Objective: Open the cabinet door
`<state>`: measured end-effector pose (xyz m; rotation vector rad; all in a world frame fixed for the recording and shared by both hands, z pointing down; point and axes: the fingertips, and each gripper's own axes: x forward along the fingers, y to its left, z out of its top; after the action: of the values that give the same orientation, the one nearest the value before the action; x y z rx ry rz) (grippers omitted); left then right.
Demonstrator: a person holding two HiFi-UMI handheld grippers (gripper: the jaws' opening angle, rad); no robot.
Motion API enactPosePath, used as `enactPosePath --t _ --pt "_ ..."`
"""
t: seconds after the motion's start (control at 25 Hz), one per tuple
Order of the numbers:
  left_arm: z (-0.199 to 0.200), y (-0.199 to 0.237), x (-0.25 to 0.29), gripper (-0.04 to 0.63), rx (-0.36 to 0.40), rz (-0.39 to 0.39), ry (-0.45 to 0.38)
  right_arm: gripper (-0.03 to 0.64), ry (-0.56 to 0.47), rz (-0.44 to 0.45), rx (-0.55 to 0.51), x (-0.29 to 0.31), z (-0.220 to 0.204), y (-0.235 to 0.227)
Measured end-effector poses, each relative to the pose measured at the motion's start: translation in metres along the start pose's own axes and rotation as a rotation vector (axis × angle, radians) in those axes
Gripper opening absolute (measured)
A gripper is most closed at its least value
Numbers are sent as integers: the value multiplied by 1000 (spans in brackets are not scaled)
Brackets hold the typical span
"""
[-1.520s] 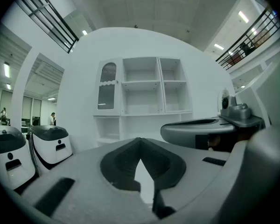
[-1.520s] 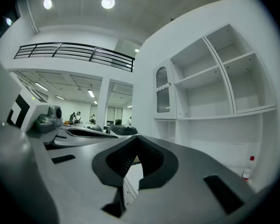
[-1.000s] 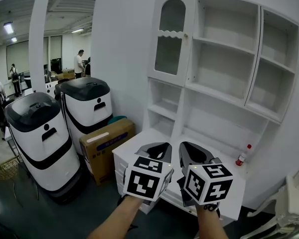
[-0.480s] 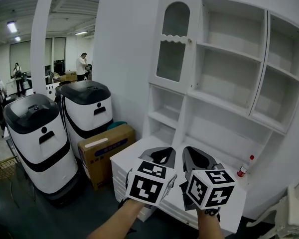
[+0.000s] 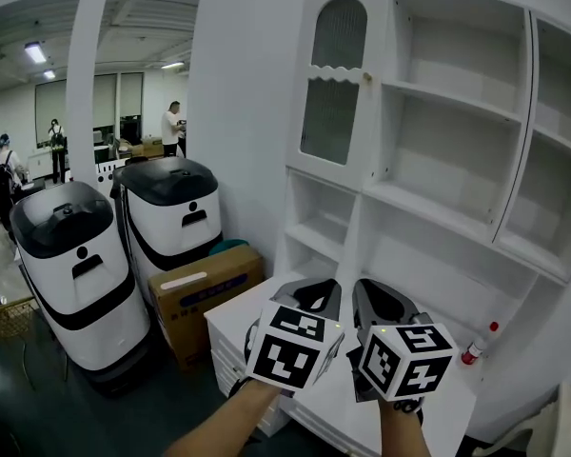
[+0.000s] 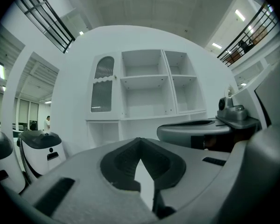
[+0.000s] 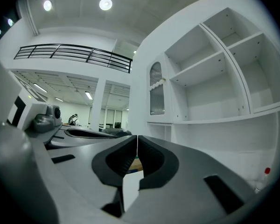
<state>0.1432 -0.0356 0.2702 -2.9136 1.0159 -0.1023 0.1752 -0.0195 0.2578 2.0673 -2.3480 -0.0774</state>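
The left gripper (image 5: 309, 295) and right gripper (image 5: 379, 301) are held side by side, pointing level, with bare forearms reaching up from the lower edge. Both pairs of jaws are pressed together on nothing. Well ahead stands a white cabinet (image 5: 457, 174) with open shelves. Its cabinet door (image 5: 338, 84) sits closed at the upper left, with an arched pane that seems to be ribbed glass, a scalloped rail and a small knob (image 5: 367, 77).

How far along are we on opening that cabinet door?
Done: nothing; the cabinet door sits shut, its knob untouched. In hand: nothing; the left gripper and right gripper are shut and empty, low and well short of the door. Remaining: reach the knob, grip it, swing the door open.
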Motion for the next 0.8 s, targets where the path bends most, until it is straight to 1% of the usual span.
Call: enactPosePath --t 0.36,0.52,0.8 --pt "-2 -1 54 5 5 51 39 21 1 65 22 30 -3 -46" --pt "-2 -2 64 5 29 86 49 21 -13 91 24 34 0 -56" --pt "2 -2 76 5 18 111 43 21 -17 116 21 38 2 -68"
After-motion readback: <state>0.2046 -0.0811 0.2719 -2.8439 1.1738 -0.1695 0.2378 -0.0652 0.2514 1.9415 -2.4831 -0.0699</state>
